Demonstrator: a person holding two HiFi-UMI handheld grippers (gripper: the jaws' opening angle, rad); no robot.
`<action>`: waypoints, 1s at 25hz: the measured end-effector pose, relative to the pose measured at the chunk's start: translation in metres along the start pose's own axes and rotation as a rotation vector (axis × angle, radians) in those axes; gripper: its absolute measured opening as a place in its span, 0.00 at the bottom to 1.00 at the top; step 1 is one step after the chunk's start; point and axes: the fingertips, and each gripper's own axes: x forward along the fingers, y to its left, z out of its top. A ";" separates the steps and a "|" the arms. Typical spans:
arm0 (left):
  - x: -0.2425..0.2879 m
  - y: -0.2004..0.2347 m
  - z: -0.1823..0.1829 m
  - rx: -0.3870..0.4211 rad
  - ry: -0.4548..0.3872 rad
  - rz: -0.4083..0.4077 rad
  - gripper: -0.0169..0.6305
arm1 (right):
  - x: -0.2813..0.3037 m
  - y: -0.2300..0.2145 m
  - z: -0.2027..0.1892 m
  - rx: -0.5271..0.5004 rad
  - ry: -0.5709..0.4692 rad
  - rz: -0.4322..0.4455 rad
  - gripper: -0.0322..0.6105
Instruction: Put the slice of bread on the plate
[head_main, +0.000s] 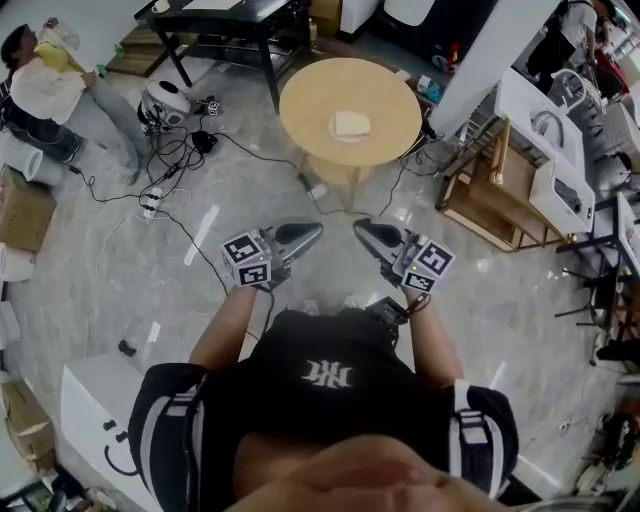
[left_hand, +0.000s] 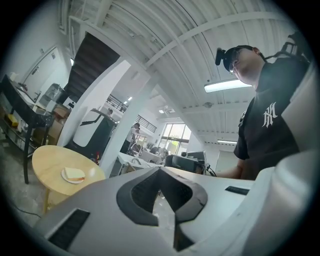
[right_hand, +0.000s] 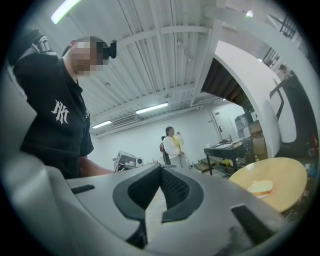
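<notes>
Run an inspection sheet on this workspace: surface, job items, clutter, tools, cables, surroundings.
Surface: round wooden table, standing on the floor ahead of the person, beyond both tools.
Job's things: slice of bread already lies on the white plate, near the table's middle.
Clutter: nothing seen on the table besides those.
Grippers: left tool and right tool are both shut and empty, held close to the person's body, clear of the table.
Cables: black cables and a white power strip lie on the floor left of the table.
Surroundings: seated person, black table, wooden shelf, cardboard box.
</notes>
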 end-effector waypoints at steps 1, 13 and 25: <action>-0.004 0.002 0.000 0.000 0.001 -0.001 0.05 | 0.002 0.001 -0.002 0.003 0.000 -0.005 0.05; -0.034 -0.005 -0.001 0.010 0.001 -0.026 0.05 | 0.026 0.025 -0.006 -0.035 -0.005 -0.008 0.05; -0.046 0.000 -0.003 0.015 0.007 -0.008 0.05 | 0.030 0.029 -0.004 -0.044 -0.022 -0.039 0.05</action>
